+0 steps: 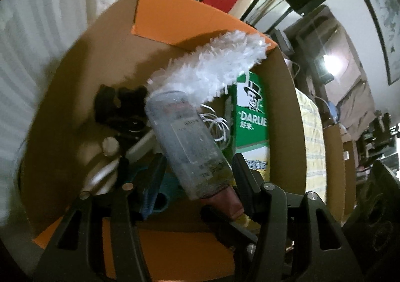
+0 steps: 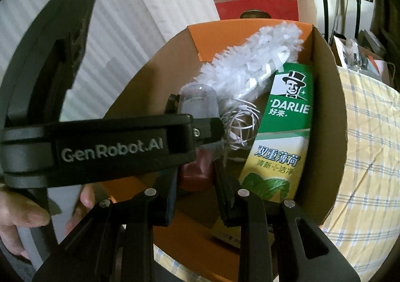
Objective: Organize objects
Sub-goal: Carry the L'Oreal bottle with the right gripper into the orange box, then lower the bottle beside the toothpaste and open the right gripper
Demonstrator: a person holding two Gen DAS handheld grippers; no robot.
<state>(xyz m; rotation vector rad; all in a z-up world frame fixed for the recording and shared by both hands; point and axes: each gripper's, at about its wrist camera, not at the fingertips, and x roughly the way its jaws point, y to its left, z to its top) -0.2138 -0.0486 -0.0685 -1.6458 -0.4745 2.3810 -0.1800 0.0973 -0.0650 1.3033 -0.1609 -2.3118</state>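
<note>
A clear bottle (image 1: 185, 136) with a red-brown cap (image 1: 231, 204) hangs tilted over an open cardboard box (image 1: 82, 96) with orange flaps. The bottle body lies between the fingers of my left gripper (image 1: 197, 167). It rests against the right finger, and a thin gap shows at the left finger (image 1: 156, 172). In the right wrist view my right gripper (image 2: 195, 179) is shut on the cap (image 2: 193, 172), and the left gripper (image 2: 202, 129) crosses the bottle (image 2: 197, 103). Inside the box (image 2: 327, 111) are a white duster (image 2: 252, 64), a green Darlie box (image 2: 287, 116) and a coiled white cable (image 2: 240, 126).
The box also holds a black object (image 1: 120, 109) and a teal item (image 1: 172, 187). Red gift bags (image 2: 257, 9) stand behind the box. A yellow plaid cloth (image 2: 370, 147) lies to its right and a white ribbed surface (image 2: 105, 31) to its left. A hand (image 2: 22, 222) holds the left gripper.
</note>
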